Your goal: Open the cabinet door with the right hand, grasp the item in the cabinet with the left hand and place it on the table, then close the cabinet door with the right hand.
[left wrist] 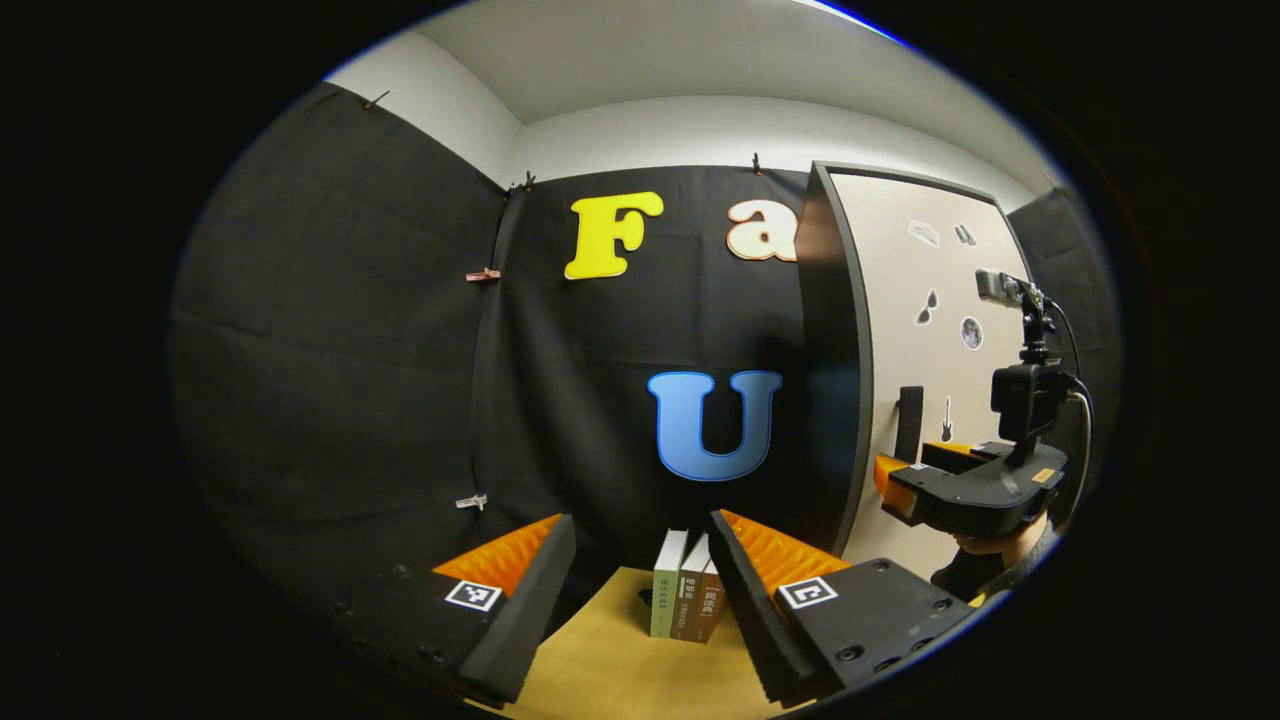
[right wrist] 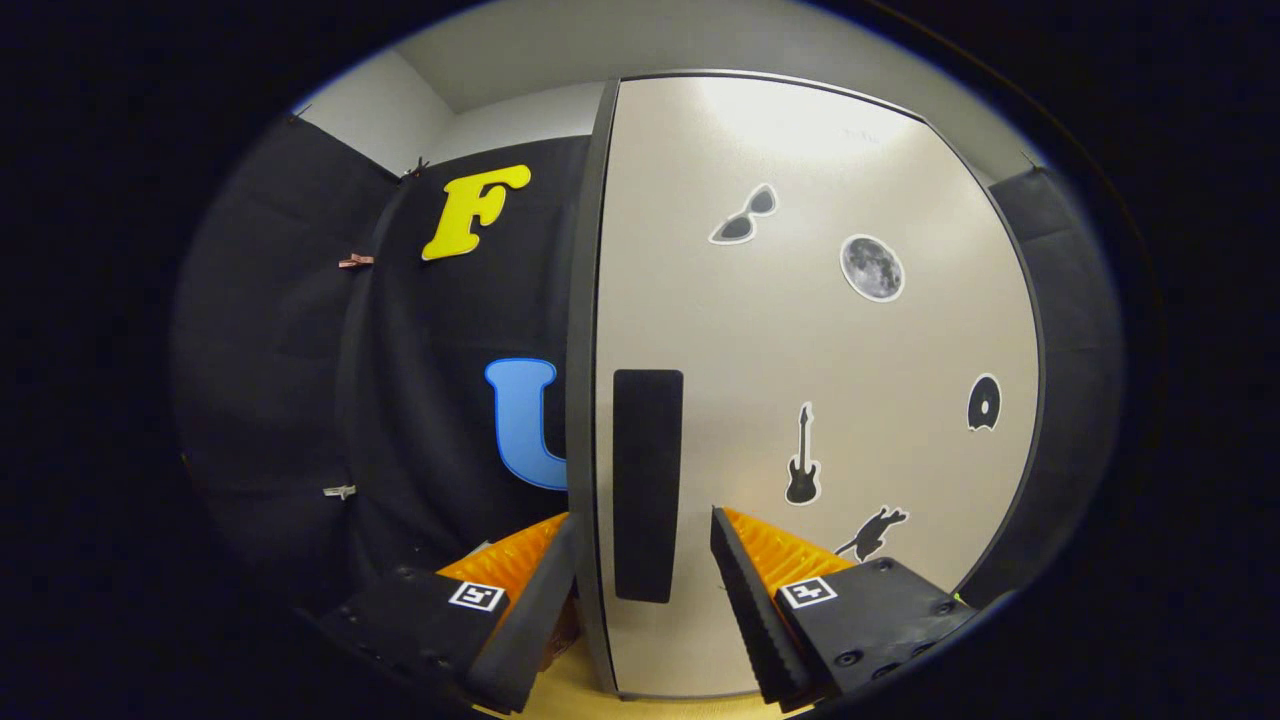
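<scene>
Here, the cabinet door (right wrist: pixel 820 400), pale with dark stickers, stands closed or nearly so; I cannot tell if it has cracked open. Its free edge sits at the left in the right gripper view, with the dark vertical handle (right wrist: pixel 647 485) just inside that edge. The item to fetch must be behind the door, hidden from both views.

Surface (left wrist: pixel 610 670): tan, low in the left gripper view. Three books (left wrist: pixel 685 598) stand upright on it against the booth's wall, beside the cabinet.

Right claw (right wrist: pixel 640 590): fingers spread wide, straddling the handle's lower end. One finger lies past the door's free edge, the other over the door face. No pad visibly presses on the handle. The left gripper view catches this same claw from the side, up at the door, a hand under it.

Left claw (left wrist: pixel 640 590): open, empty, held back and pointed at the books, well apart from the door.

Step in hand, by my reading: opening the door, at the reach-and-grasp stage. Next move calls for closing on the handle or hooking the free edge, then swinging the door toward the right. The left claw should stay out of that arc until the inside shows.
</scene>
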`<state>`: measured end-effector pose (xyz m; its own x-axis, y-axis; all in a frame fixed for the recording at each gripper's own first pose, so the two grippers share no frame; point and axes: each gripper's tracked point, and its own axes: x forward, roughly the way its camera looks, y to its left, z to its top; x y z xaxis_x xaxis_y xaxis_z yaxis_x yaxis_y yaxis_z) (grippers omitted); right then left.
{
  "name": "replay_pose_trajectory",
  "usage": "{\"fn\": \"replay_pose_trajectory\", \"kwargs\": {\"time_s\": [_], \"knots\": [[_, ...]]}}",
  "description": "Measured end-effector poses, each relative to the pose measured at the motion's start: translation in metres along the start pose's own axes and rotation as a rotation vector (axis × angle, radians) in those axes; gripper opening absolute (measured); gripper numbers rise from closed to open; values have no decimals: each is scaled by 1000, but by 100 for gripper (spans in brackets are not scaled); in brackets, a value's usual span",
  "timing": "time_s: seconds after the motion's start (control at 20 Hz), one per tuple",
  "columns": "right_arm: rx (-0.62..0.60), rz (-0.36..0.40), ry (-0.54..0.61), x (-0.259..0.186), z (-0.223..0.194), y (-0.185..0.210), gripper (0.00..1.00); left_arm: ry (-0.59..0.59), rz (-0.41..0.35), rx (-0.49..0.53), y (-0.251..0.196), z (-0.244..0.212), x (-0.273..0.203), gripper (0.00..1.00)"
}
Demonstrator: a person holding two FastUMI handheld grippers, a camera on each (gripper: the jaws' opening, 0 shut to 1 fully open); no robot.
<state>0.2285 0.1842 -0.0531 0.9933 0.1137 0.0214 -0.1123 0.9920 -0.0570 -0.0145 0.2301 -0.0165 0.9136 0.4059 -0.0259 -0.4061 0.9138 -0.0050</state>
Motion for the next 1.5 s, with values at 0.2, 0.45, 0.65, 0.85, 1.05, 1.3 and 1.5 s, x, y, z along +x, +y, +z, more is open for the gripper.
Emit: {"fn": "replay_pose_trajectory", "kwargs": {"time_s": [0.2, 0.45, 0.65, 0.85, 1.05, 1.3, 1.5], "knots": [[22, -14, -23, 10, 3, -2, 72, 4, 20, -7, 7, -2, 5, 86], [-21, -45, -39, 10, 4, 0, 39, 13, 32, -11, 14, -6, 9, 86], [32, -21, -21, 11, 4, 0, 19, 10, 40, -26, 18, -7, 7, 85], [21, 2, -6, 7, 4, 2, 5, -3, 34, -36, 20, -4, 3, 83], [10, 43, 27, -9, 3, 4, 5, -20, 19, -49, 18, 0, -13, 83], [0, 103, 73, -55, 6, -2, 5, -17, -34, -91, 8, -3, -44, 82], [8, 119, 96, -90, 11, -10, 5, 4, -95, -113, -5, -11, -68, 79]]}}
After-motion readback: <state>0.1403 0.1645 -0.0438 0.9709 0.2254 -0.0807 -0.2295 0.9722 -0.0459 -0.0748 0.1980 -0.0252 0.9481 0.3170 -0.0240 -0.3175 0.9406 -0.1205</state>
